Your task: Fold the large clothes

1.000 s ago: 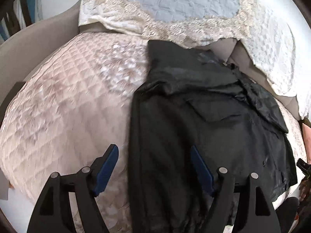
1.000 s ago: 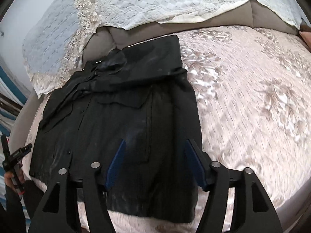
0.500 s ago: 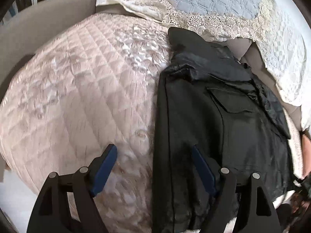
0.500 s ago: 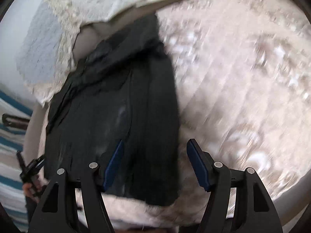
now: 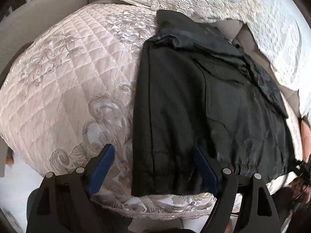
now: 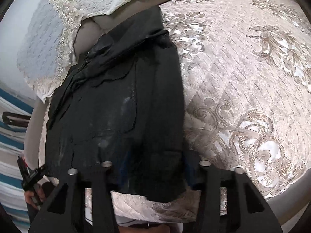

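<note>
A black jacket [image 5: 204, 101] lies flat on a pale quilted bedspread [image 5: 68, 77], collar toward the pillows and hem toward me. My left gripper [image 5: 153, 167] hovers open over the hem's left corner, which lies between its blue pads [image 5: 103, 167] without touching them. In the right wrist view the jacket [image 6: 120, 101] fills the left half. My right gripper [image 6: 155, 170] is down on the hem's right corner and its jaws are closing. The cloth lies flat between them and partly covers the pads.
White lace-edged pillows [image 5: 243, 3] lie past the collar. The bedspread [image 6: 252, 77] stretches bare to the right of the jacket. The bed's front edge [image 5: 165, 207] runs just below the hem. A hand holding the other gripper [image 6: 29, 176] shows at the far left.
Both grippers came down toward the jacket's hem. The left one shifted so the hem's left corner sits between its fingers. The right one's jaws narrowed around the right corner.
</note>
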`<action>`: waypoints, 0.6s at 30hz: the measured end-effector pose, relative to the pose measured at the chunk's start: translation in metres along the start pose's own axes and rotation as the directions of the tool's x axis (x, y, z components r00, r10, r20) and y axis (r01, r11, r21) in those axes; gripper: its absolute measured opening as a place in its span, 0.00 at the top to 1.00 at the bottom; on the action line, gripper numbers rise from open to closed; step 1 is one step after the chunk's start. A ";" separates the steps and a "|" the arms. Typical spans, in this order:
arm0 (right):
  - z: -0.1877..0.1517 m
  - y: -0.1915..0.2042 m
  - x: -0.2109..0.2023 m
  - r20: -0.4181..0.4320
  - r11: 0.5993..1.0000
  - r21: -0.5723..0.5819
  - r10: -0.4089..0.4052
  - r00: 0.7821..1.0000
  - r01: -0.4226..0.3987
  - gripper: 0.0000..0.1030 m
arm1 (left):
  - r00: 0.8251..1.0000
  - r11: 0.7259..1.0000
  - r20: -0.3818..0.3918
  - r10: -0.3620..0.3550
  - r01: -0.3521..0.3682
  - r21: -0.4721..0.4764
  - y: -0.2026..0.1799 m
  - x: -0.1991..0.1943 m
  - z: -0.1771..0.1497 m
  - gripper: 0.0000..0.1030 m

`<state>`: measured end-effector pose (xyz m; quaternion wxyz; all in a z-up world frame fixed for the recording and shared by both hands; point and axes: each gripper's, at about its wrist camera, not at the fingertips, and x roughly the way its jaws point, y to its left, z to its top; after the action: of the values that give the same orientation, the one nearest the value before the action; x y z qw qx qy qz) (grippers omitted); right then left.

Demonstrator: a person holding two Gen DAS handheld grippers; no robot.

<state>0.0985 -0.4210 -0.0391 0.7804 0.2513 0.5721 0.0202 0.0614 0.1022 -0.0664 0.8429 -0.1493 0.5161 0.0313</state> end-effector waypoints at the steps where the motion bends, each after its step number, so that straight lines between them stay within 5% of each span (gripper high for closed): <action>1: 0.000 -0.003 0.000 -0.003 1.000 0.007 -0.001 1.000 0.001 0.74 | 1.000 1.000 0.006 0.014 -0.014 0.007 -0.002 0.000 -0.001 0.21; 3: 0.000 -0.005 -0.001 -0.005 1.000 0.015 0.002 1.000 -0.002 0.80 | 1.000 1.000 0.013 0.016 -0.016 -0.002 -0.001 -0.001 -0.001 0.31; 5: -0.001 -0.003 -0.004 -0.004 1.000 0.005 0.008 1.000 -0.008 0.86 | 1.000 1.000 0.015 -0.024 0.024 -0.016 0.000 -0.003 0.000 0.59; 8: -0.002 0.000 -0.007 -0.007 0.999 -0.003 0.034 0.999 -0.034 0.90 | 0.998 0.997 0.017 -0.067 0.067 -0.028 0.005 -0.007 0.002 0.87; 18: -0.006 0.023 -0.058 0.054 0.984 -0.062 0.169 0.984 -0.166 0.92 | 0.950 0.954 0.141 -0.279 0.291 -0.073 0.023 -0.065 0.004 0.92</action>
<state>0.0795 -0.4168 0.0203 0.7995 0.2765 0.5247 0.0950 0.0301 0.1318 -0.0124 0.8622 -0.2592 0.4315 -0.0572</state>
